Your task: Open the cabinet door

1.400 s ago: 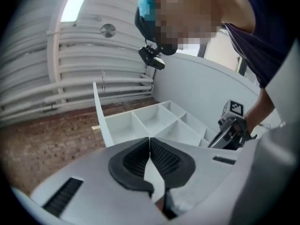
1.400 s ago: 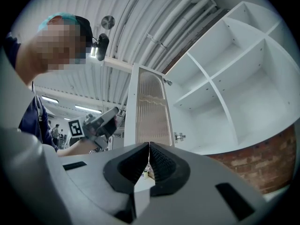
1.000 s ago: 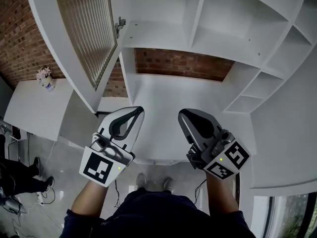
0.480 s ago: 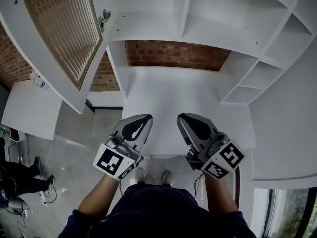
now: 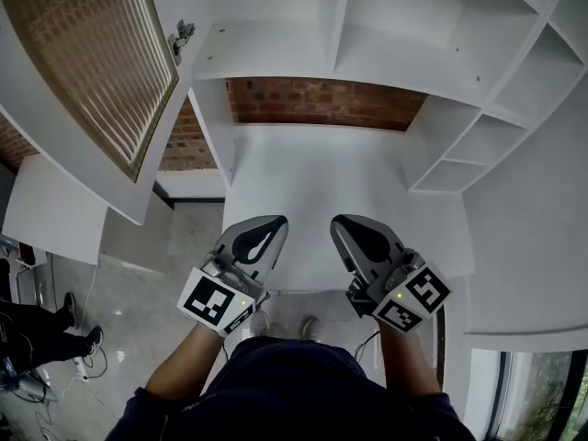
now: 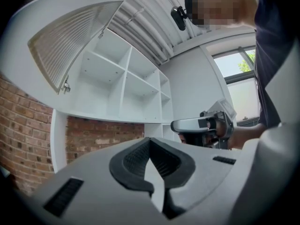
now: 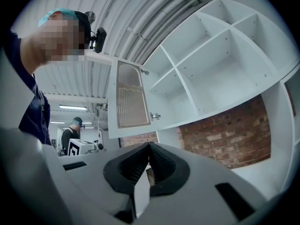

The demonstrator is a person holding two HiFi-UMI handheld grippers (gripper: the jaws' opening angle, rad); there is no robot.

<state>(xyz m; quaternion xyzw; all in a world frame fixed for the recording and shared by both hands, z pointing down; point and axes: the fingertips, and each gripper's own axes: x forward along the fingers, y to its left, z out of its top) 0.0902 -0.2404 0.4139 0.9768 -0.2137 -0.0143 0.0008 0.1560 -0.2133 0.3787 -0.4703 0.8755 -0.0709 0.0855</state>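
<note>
**A:** How do the fingers stand?

**B:** The left gripper (image 5: 273, 222) has its fingers (image 6: 136, 158) pressed together at the tips, with nothing between them. The right gripper (image 5: 343, 223) is the same: its fingers (image 7: 161, 163) are closed tip to tip and hold nothing. The two grippers sit side by side, near each other, both pointing level over the front edge of the white bench (image 5: 312, 173).

**A:** And the cabinet door?

**B:** The cabinet door (image 5: 87, 72), with its ribbed panel, is swung wide open. It is up and to the left of the left gripper, well apart from both pairs of fingers, and neither touches it. Its hinge (image 5: 181, 33) shows at the cabinet's top left corner.

**A:** What's around them?

**B:** A brick wall (image 5: 326, 104) backs the bench. White shelf compartments (image 5: 413, 26) run above it and step down along the right. On the floor (image 5: 138, 292), low at the left, another person (image 5: 37, 329) is partly in view.

**A:** Anything in the way?

**B:** The unit's upright side panel (image 5: 211, 122) stands between the bench and the open door. The door hangs out over the floor, left of that panel.
</note>
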